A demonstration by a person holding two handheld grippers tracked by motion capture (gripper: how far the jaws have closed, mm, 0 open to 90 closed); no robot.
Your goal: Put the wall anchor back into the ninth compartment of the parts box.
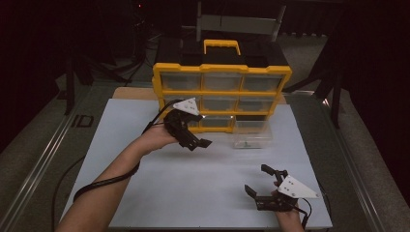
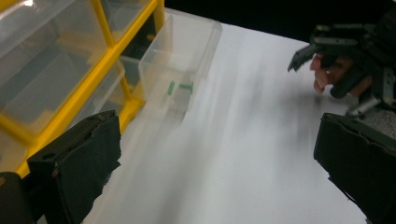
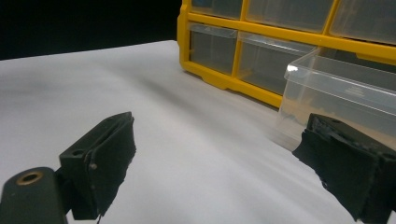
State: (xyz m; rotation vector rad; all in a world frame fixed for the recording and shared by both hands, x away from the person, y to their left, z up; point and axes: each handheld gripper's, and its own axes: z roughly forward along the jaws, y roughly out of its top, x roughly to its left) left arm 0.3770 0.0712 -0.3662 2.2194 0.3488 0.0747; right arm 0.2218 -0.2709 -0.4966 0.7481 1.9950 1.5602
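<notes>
Though all wide-jawed: two hand-held grippers, left (image 1: 198, 140) and right (image 1: 258, 186), one pulled-out drawer (image 1: 251, 133).

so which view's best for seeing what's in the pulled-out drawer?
The left gripper view: it looks down into the clear drawer and shows small green parts on its floor. The high view shows the drawer whole, standing out from the yellow organizer, but its contents are too small to tell. The right gripper view catches a corner.

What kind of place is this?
Probably a lab or recording studio: dark curtained surroundings, a white table, a yellow parts organizer with one clear drawer pulled out, and a person holding two cabled grippers.
</notes>
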